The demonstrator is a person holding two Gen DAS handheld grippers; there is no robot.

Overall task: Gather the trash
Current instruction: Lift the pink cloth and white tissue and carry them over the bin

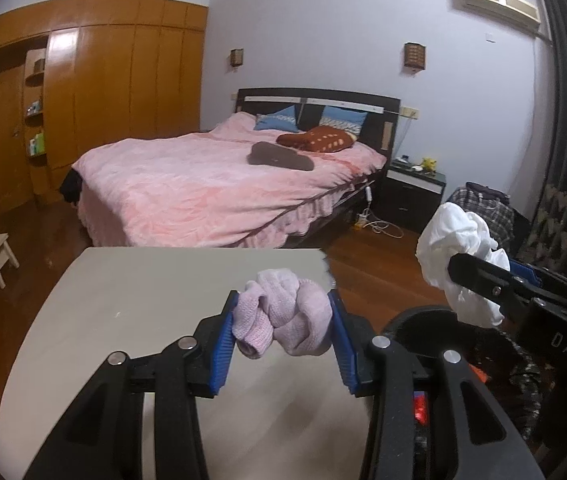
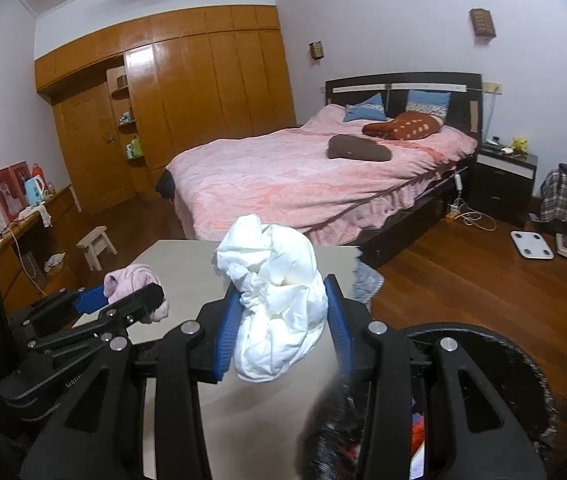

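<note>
Room: a bedroom; the bed [image 2: 307, 184] and wardrobe [image 2: 203, 80] stand well beyond your work and play no part in this step.
Bench: the pale bench [image 1: 123, 312] lies under both loads; its top looks bare where it shows, so I judge the pick-up done and the carry to be the step in hand.
Bin: a dark round bin [image 2: 495, 344] sits low at the right, just beside the bench edge; red scraps show inside; I take it as your target, though its full mouth is partly hidden by the linkages.
White wad: the white wad [image 2: 279, 304] is pinched between the blue pads of the right hand-held gripper [image 2: 283, 328]; it bulges well above the pads, so keep the squeeze steady and do not swing it.
Pink wad: the pink wad [image 1: 283, 316], knit-looking and soft, is clamped at mid-width in the left hand-held gripper [image 1: 283, 336]; a loose fold hangs low at the near side.
How to do it well: bring the right load over the bin mouth first, since it is nearer; let go only when the wad is wholly inside the rim; then follow with the left, so the two tools do not cross.
Risk: soft stuff can snag on the ribbed pads; open wide and give it a moment to fall.
</note>
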